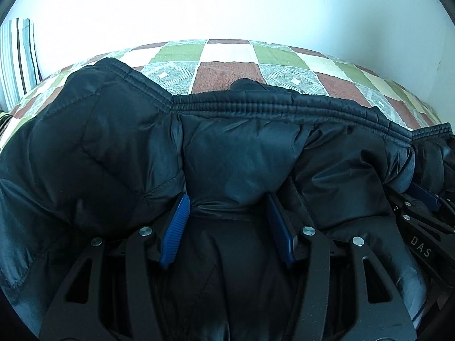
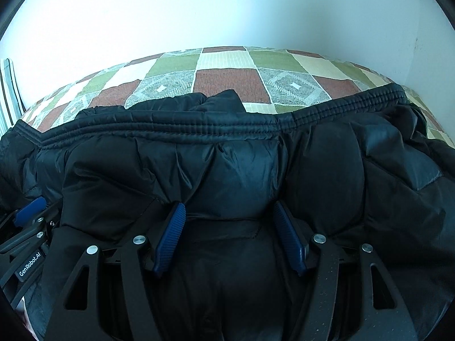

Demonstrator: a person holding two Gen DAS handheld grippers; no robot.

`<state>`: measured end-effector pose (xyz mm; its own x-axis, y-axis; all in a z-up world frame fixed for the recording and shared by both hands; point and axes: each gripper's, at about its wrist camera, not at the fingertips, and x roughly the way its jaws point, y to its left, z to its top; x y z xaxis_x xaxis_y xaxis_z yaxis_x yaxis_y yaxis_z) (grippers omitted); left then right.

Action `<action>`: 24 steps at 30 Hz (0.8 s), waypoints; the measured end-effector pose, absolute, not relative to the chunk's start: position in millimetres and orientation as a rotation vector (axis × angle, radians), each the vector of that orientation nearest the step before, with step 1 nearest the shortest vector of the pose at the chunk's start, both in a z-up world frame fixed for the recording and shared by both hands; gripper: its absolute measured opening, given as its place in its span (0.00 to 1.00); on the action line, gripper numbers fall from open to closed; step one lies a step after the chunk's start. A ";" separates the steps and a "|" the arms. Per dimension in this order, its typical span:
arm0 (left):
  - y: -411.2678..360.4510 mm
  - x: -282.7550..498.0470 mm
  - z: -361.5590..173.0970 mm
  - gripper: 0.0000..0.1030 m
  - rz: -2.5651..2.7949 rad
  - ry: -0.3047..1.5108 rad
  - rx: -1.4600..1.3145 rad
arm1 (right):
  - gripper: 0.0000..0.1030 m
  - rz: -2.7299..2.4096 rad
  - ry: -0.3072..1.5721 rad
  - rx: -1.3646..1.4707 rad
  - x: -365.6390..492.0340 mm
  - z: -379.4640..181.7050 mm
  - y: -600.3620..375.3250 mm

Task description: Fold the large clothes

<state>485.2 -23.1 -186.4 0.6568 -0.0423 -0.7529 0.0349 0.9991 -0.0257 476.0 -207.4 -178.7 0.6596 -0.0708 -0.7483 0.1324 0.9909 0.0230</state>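
A black puffer jacket (image 1: 119,147) lies on a patchwork bed cover (image 1: 224,71), its ribbed elastic hem (image 1: 256,105) toward the far side. My left gripper (image 1: 227,201) has its blue pads (image 1: 177,227) set wide apart with a thick bunch of jacket between them. My right gripper (image 2: 227,207) stands the same way, its blue pads (image 2: 170,236) wide apart around a puffy fold of the jacket (image 2: 369,170). The hem (image 2: 199,130) runs across the right wrist view. Each gripper shows at the other view's edge: the right one (image 1: 423,196), the left one (image 2: 28,210).
The bed cover (image 2: 227,79) has green, red, grey and cream squares and reaches a white wall (image 2: 227,8). A striped cloth (image 1: 17,56) hangs at the far left.
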 end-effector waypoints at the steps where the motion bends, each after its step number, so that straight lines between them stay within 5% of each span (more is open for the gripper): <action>1: -22.4 485.4 -186.8 0.54 -0.047 0.854 -0.013 | 0.62 -0.115 0.842 0.078 476.0 -179.3 -207.3; 13: -22.6 485.0 -181.9 0.55 -0.058 0.863 -0.020 | 0.62 -0.128 0.852 0.058 477.1 -174.4 -205.0; 24: 30.9 414.7 -119.8 0.80 -0.072 0.801 -0.132 | 0.73 -0.126 0.759 0.111 395.0 -103.3 -236.5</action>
<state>414.7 30.9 -119.8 0.6940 -0.1144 -0.7108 0.0146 0.9893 -0.1450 395.0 -236.5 -103.3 0.7188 -0.0737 -0.6913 0.1540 0.9865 0.0550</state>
